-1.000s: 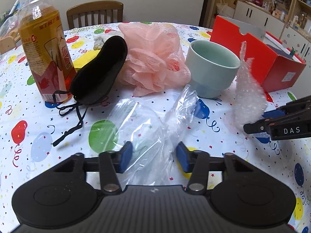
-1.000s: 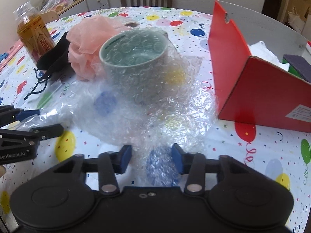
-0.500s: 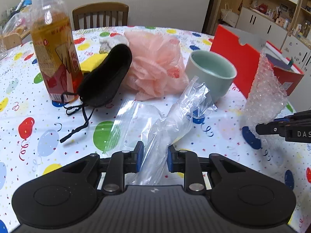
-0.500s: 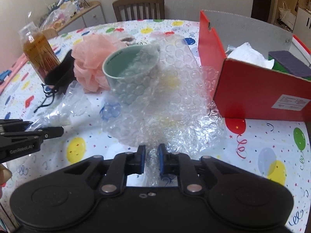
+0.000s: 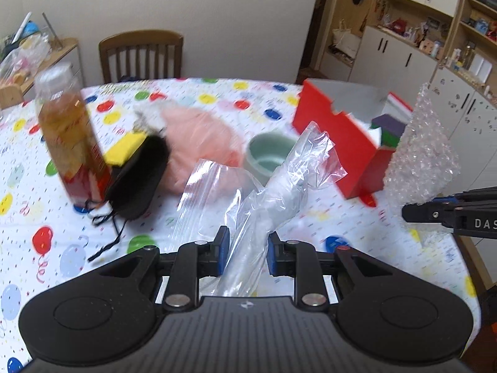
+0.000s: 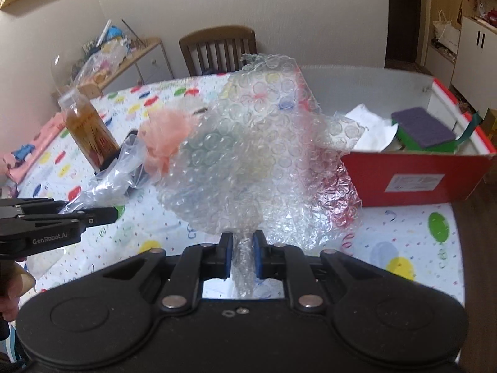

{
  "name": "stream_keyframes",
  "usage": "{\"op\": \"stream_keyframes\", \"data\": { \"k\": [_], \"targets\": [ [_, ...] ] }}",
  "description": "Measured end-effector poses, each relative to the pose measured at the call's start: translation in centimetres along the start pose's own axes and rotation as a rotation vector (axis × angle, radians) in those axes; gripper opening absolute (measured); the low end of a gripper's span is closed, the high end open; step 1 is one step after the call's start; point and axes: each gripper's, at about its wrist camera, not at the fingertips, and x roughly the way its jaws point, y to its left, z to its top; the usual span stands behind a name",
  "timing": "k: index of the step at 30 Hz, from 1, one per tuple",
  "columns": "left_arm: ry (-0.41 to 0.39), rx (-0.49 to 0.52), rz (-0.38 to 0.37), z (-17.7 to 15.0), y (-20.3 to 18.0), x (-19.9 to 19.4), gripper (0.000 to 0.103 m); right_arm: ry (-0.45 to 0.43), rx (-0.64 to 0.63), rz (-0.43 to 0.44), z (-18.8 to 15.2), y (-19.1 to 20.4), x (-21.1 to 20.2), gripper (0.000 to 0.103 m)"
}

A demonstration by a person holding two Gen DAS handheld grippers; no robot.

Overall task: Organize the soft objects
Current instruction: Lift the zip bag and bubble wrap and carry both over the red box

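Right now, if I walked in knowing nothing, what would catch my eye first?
Probably the big sheet of bubble wrap held up off the table, pinched in the right gripper, filling the middle of its view. Next, the clear plastic bag bunched up in the left gripper. Behind both stands a bright red box on the balloon-print tablecloth.

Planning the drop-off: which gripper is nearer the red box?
Right. The right gripper, shut on bubble wrap, is just in front of the red box. The left gripper, shut on a plastic bag, sits farther to the box's left.
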Motion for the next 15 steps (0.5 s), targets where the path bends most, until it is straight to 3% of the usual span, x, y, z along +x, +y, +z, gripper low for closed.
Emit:
{"op": "stream_keyframes", "data": {
  "k": [15],
  "targets": [
    [-0.104, 0.087, -0.037, 7.0, -7.0, -1.2, 0.024, -0.135, -0.014, 0.012, 4.5, -4.2, -4.7, 0.013]
  ]
}}
